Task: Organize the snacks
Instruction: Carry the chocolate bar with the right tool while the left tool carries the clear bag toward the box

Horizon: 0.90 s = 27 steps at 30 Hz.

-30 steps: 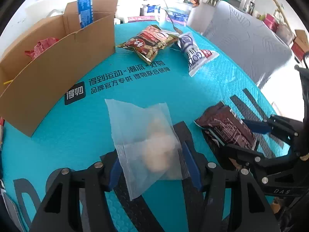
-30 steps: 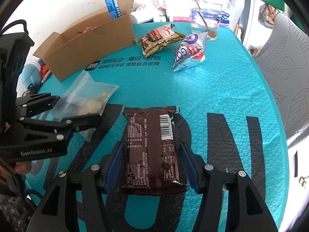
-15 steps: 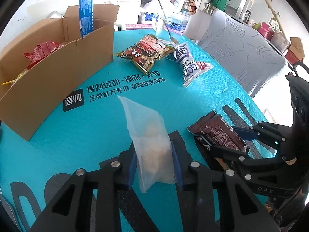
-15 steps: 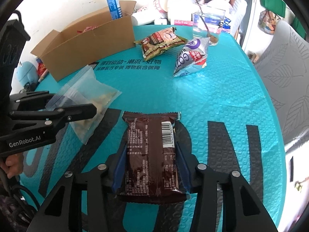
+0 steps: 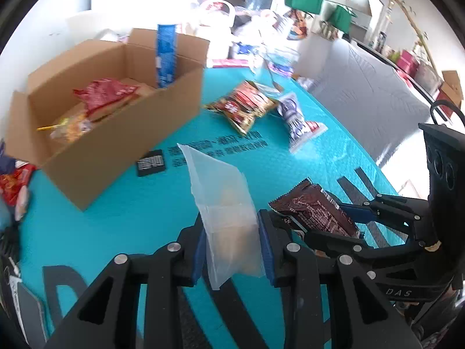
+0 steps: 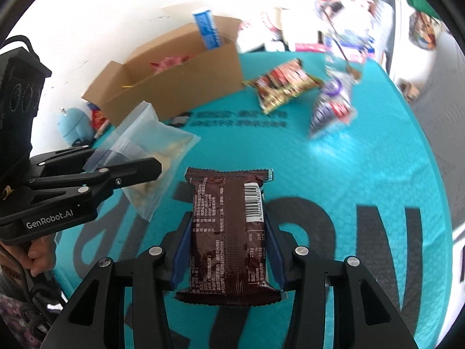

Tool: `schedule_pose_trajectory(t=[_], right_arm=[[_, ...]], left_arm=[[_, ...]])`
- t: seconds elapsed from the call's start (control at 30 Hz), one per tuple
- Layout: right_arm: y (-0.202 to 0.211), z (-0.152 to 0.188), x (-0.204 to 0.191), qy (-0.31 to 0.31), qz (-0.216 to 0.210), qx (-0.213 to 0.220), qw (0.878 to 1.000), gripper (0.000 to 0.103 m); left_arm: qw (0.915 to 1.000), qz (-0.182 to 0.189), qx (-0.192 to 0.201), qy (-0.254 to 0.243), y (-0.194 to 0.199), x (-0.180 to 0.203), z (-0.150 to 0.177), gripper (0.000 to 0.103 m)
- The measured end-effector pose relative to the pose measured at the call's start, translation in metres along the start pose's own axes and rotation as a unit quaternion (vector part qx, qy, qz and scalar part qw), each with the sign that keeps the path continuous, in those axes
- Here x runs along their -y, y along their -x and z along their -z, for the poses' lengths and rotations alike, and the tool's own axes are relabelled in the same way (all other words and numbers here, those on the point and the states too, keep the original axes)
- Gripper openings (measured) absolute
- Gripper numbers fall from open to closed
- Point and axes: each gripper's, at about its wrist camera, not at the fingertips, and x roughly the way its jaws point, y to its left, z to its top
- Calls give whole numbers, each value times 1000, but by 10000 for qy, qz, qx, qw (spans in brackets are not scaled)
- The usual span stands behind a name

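Two snacks are in my grip above the teal table cover (image 5: 139, 212). The cardboard box (image 5: 113, 145) stands at far left, open, with a red packet (image 5: 101, 94) and an upright blue packet (image 5: 165, 55) inside. Beyond, a red-and-gold snack bag (image 5: 242, 106) and a purple-white pouch (image 5: 296, 123) lie side by side on the cover (both blurred). My right gripper (image 6: 228, 257) is clamped on the brown wrapper (image 6: 229, 232), barcode up. My left gripper (image 5: 232, 250) has just closed and pinches the clear zip bag (image 5: 223, 212), which stands edge-up between the pads.
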Motion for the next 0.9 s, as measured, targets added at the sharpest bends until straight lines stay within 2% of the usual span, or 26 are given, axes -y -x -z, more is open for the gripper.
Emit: schedule_pose_trajectory(t=[0.47, 0.9], right_arm=[[14, -49, -50, 836, -278, 402, 9953, 46], [33, -106, -81, 1335, -356, 993, 9854, 46]], left_arm=[[9956, -399, 743, 413, 53, -33, -15, 32], [9838, -671, 1555, 591, 85, -62, -62, 32]])
